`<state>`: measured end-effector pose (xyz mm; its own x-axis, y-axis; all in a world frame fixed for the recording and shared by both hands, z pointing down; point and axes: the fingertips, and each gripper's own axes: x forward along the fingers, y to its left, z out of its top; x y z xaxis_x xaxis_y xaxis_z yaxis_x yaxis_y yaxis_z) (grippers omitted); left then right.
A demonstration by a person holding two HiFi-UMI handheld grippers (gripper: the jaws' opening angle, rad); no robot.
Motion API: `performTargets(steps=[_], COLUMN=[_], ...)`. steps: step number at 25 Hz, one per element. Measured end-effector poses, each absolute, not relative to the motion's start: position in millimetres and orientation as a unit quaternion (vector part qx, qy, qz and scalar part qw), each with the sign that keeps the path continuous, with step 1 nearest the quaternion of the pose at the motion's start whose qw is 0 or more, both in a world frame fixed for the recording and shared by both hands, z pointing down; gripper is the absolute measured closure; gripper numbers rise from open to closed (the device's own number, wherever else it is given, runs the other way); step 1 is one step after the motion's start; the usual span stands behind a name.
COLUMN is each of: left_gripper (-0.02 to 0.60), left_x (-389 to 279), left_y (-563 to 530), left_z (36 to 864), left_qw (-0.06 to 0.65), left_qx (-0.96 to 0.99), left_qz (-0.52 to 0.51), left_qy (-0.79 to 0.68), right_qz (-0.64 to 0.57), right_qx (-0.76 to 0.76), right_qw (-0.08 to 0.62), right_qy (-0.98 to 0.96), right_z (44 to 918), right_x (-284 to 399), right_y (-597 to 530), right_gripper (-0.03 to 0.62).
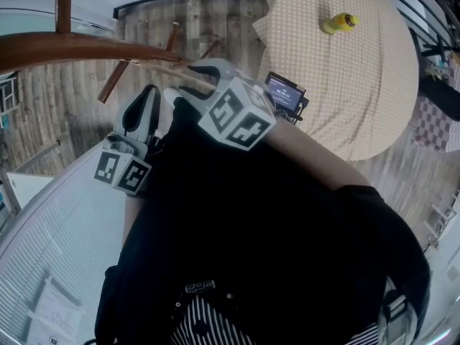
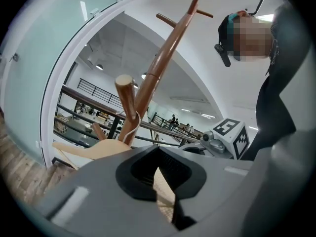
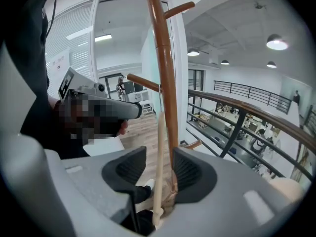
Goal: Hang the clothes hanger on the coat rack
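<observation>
The brown wooden coat rack [image 2: 165,53] rises ahead, with a round-ended peg [image 2: 125,89]. The pale wooden clothes hanger [image 2: 89,149] sits at that peg, its wire hook [image 2: 129,125] curling round the peg's base. My left gripper [image 2: 159,154] has its jaws closed together on a pale strip of the hanger. In the right gripper view a thin bar of the hanger [image 3: 160,167] runs between the jaws of my right gripper [image 3: 159,169], which stand open and apart from it, beside the rack's pole [image 3: 165,68]. From above, both grippers [image 1: 147,103] [image 1: 198,74] reach toward the rack [image 1: 79,47].
A round table with a beige cloth [image 1: 359,77] and a yellow bottle [image 1: 338,23] stands to the right. A glass wall [image 2: 44,63] curves on the left. A dark railing [image 3: 247,112] runs behind the rack. The floor is wood planks [image 1: 208,20].
</observation>
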<state>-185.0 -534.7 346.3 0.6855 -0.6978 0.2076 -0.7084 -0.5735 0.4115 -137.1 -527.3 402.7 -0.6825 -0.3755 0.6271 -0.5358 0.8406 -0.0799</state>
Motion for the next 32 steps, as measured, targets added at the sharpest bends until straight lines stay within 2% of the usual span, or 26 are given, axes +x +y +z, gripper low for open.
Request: performTargets(steps=[9, 12, 13, 14, 23, 32], left_gripper=[0.581, 0.581, 0.581, 0.581, 0.581, 0.581], left_x=[-149, -120, -112, -106, -107, -130], left_y=[-548, -541, -540, -539, -535, -531], left_z=[344, 332, 331, 331, 331, 327], left_qw=[0.196, 0.192, 0.192, 0.191, 0.180, 0.155], left_qx=[0.882, 0.877, 0.877, 0.877, 0.868, 0.864], left_qz=[0.063, 0.074, 0.076, 0.076, 0.062, 0.070], left_qy=[-0.424, -0.434, -0.434, -0.435, -0.458, -0.473], right_qz=[0.164, 0.145, 0.134, 0.122, 0.109, 0.106], right_qx=[0.292, 0.285, 0.283, 0.282, 0.301, 0.281], right_qw=[0.201, 0.159, 0.150, 0.144, 0.146, 0.153], right_qy=[-0.920, -0.934, -0.938, -0.941, -0.936, -0.941], right_z=[381, 356, 349, 343, 340, 344], right_x=[-101, -89, -87, -87, -80, -105], right_y=[-524, -508, -504, -502, -506, -508], right_gripper=[0.453, 0.528, 0.580, 0.592, 0.592, 0.593])
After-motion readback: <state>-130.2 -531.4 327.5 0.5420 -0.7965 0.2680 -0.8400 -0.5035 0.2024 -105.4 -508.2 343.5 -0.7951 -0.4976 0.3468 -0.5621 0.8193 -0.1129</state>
